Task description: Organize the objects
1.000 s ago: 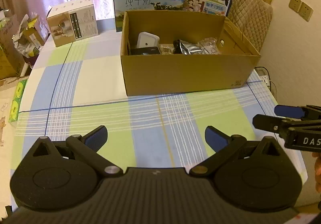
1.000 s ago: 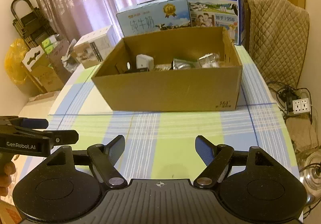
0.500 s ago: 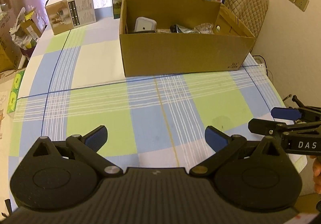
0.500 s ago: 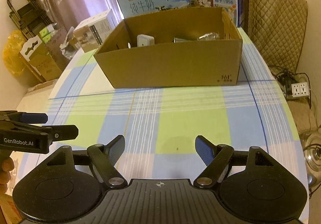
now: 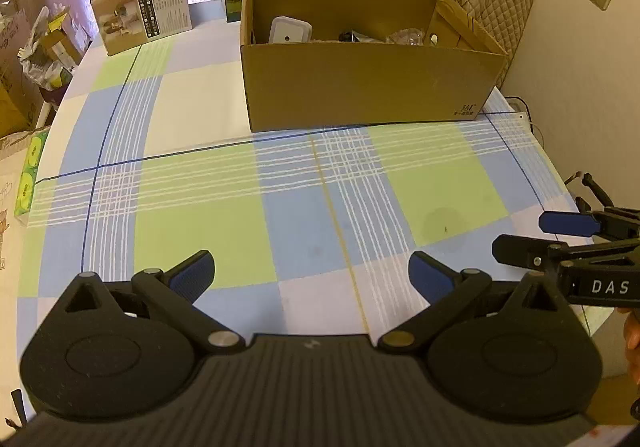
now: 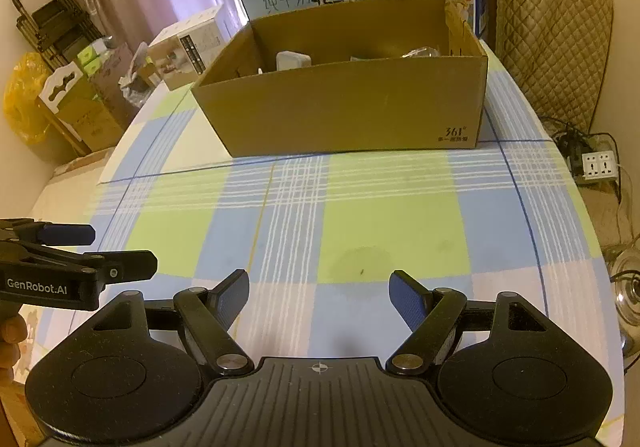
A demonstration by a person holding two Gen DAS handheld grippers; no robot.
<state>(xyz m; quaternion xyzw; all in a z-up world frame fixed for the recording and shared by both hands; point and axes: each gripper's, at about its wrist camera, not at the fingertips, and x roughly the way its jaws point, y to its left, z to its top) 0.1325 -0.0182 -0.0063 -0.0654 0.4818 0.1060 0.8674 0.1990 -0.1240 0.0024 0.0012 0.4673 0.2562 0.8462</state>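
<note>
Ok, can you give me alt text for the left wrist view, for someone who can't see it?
The open left hand-held gripper hovers empty over a blue, green and white checked tablecloth. Beyond it stands an open brown cardboard box holding a white rounded device and clear wrapped items. The right hand-held gripper enters at the right edge, also empty.

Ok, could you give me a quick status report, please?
Left gripper and right gripper open, empty, above checked tablecloth. Cardboard box ahead, holding items. Path clear.
</note>
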